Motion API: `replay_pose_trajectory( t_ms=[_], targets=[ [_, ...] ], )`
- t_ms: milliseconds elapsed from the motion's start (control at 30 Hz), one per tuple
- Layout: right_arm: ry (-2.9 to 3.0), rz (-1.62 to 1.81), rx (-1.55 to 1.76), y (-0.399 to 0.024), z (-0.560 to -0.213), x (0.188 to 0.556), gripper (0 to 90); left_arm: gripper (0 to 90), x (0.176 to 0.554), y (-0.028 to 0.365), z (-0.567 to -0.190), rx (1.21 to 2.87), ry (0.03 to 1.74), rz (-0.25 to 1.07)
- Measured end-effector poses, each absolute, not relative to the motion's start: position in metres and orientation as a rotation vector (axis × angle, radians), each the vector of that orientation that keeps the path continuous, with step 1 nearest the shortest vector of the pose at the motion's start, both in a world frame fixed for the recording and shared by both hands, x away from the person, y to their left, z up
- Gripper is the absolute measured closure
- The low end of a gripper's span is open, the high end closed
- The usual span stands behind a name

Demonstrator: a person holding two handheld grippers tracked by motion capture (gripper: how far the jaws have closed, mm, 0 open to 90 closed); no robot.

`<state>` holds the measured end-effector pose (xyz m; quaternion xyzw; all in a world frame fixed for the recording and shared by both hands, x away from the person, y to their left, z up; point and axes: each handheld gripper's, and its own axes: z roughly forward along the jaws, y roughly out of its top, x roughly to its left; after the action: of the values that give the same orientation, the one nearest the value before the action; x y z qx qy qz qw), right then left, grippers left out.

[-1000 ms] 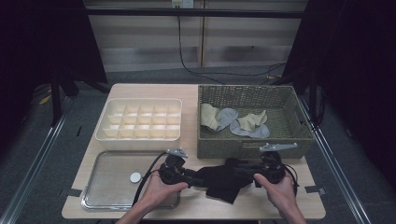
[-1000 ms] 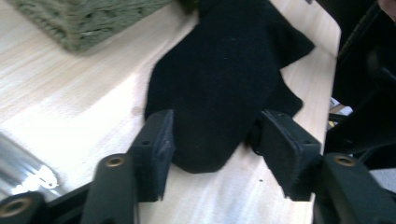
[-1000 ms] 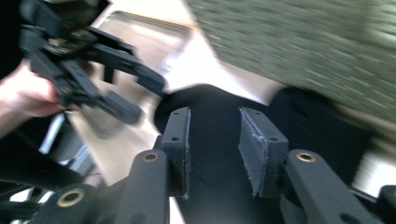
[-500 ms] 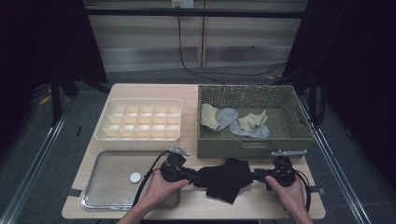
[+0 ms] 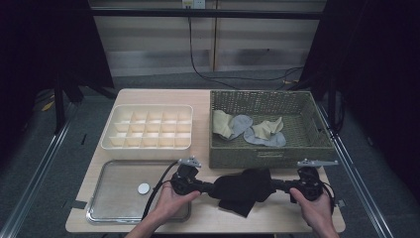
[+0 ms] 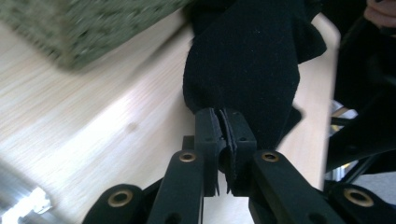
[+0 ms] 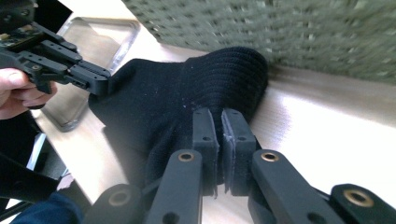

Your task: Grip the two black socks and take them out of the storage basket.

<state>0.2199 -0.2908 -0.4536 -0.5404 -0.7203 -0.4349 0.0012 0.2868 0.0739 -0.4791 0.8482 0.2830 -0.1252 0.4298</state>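
Table lit from above, surroundings dark; gripper views blurred.

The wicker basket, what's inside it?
Inside the wicker basket lie a few socks, beige and grey, loosely piled left of centre. The near wall hides the front strip of its floor.

- A black sock [image 5: 243, 188], ribbed and knitted, is seen on the tabletop [image 5: 203, 99], just in front of the woven basket [image 5: 270, 153].
- It is stretched sideways, pinched at both ends.
- One flap is folded toward the near edge.
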Motion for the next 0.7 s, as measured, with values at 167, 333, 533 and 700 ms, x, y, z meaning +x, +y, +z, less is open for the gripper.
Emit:
replay_pose_trajectory(
  t_ms=[167, 333, 533, 700],
  targets=[
    [-2.288, -1.391, -1.676, -0.292, -0.439, 0.211, 79.1, 85.6, 0.286, 0.074, -0.477, 2.122, 0.707, -0.308],
    [-2.297, -1.382, -1.623, -0.279, -0.447, 0.215, 78.8, 85.7, 0.294, 0.091, -0.476, 2.103, 0.753, -0.275],
    [-2.342, -1.315, -1.718, -0.28, -0.459, 0.224, 65.8, 85.6, 0.3, 0.104, -0.475, 2.095, 0.773, -0.269],
    [-2.345, -1.23, -1.807, -0.29, -0.476, 0.226, 52.8, 85.5, 0.3, 0.105, -0.476, 2.106, 0.787, -0.249]
  ],
)
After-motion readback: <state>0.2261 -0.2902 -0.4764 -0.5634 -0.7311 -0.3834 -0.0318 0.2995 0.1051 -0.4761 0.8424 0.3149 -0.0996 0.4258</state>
